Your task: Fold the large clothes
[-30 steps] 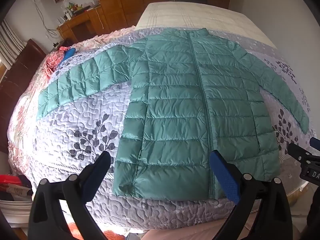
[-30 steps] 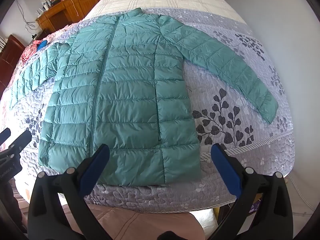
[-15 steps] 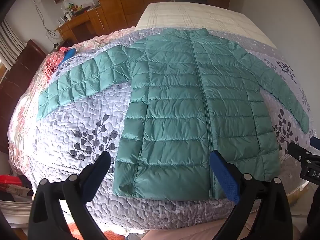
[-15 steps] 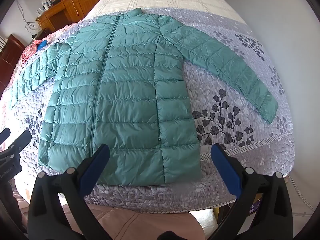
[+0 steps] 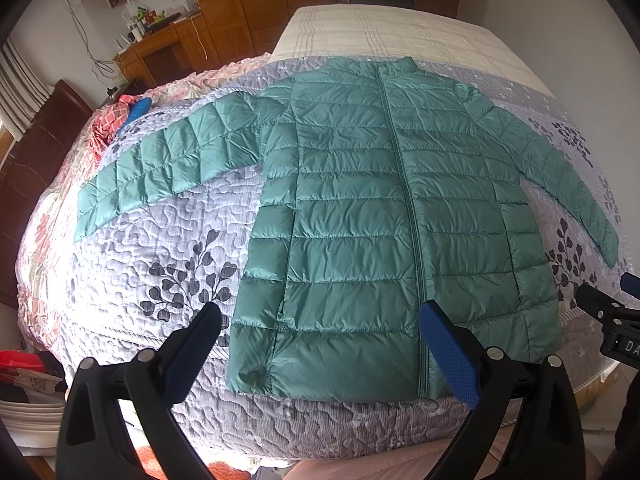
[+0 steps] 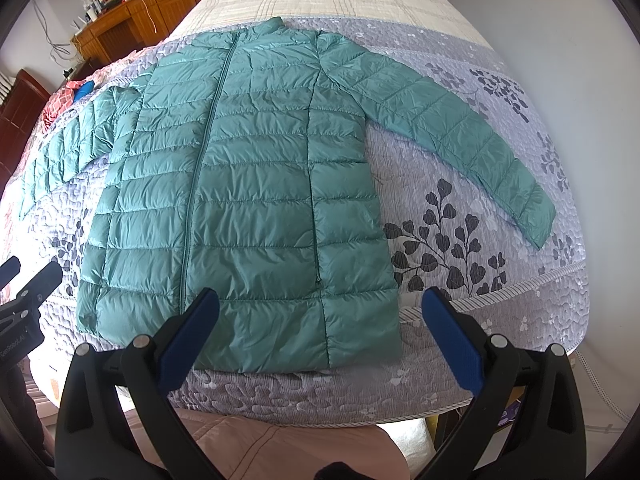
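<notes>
green jacket (image 5: pixel 372 216) flat on the leaf-print quilt (image 5: pixel 172 248), wooden cabinets (image 5: pixel 248 4) behind, both grippers' fingers (image 6: pixel 452 336) wide.

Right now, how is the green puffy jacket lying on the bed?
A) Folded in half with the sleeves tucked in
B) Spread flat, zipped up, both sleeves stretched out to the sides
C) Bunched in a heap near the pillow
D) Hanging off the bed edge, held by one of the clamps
B: the jacket lies flat on the quilt, zip closed, sleeves out to each side; the left gripper and right gripper are open and hold nothing.
</notes>
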